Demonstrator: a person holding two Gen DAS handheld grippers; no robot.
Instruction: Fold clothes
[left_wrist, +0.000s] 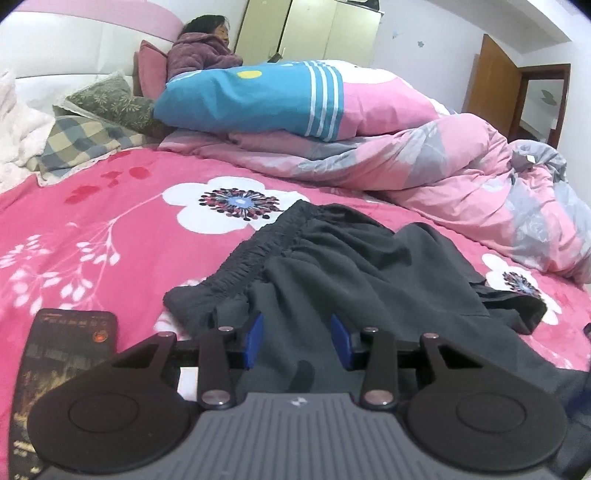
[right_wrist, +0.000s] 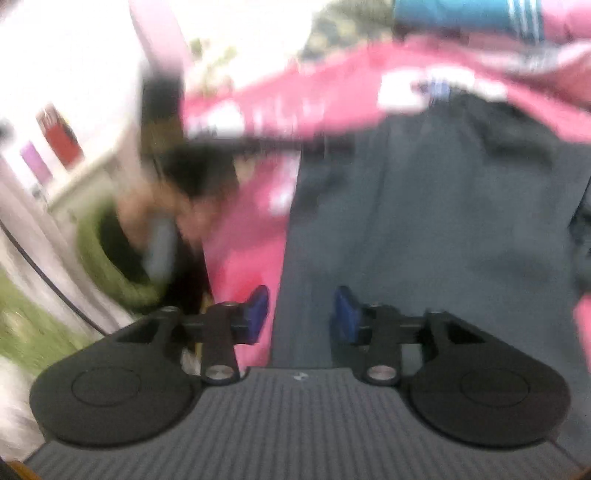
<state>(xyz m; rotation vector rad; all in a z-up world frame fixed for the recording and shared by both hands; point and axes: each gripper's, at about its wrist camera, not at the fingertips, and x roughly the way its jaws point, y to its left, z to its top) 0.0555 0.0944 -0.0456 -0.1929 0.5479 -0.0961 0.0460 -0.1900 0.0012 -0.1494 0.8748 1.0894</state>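
Two grippers are over the bed, and the dark shorts (left_wrist: 354, 266) lie spread on the pink floral bedsheet (left_wrist: 110, 229) just ahead of them. In your left wrist view the gathered waistband sits at the far left of the garment, and the leg fabric runs near and to the right, with a hem at the right edge. Your left gripper (left_wrist: 297, 341) hangs over the near part of the shorts; its blue pads stand apart with dark cloth seen between them, but neither pad presses on it, so the jaws are released and hold nothing. A phone (left_wrist: 70, 354) with a lit screen lies on the sheet at the near left, just beside that gripper.

Far across the bed a rumpled pink-and-grey duvet (left_wrist: 461, 177) is heaped at the right, with a blue-and-pink quilt (left_wrist: 266, 99) on top, and checked and leafy pillows (left_wrist: 99, 125) at the left. A person in a purple jacket (left_wrist: 201, 51) rests against the headboard.

Your right wrist view is badly blurred. Your right gripper (right_wrist: 301, 314) seems to hover above the shorts' left edge (right_wrist: 424, 221), its blue pads parted and apparently gripping nothing.

No box, basket or drawer holding clothes shows in either view.
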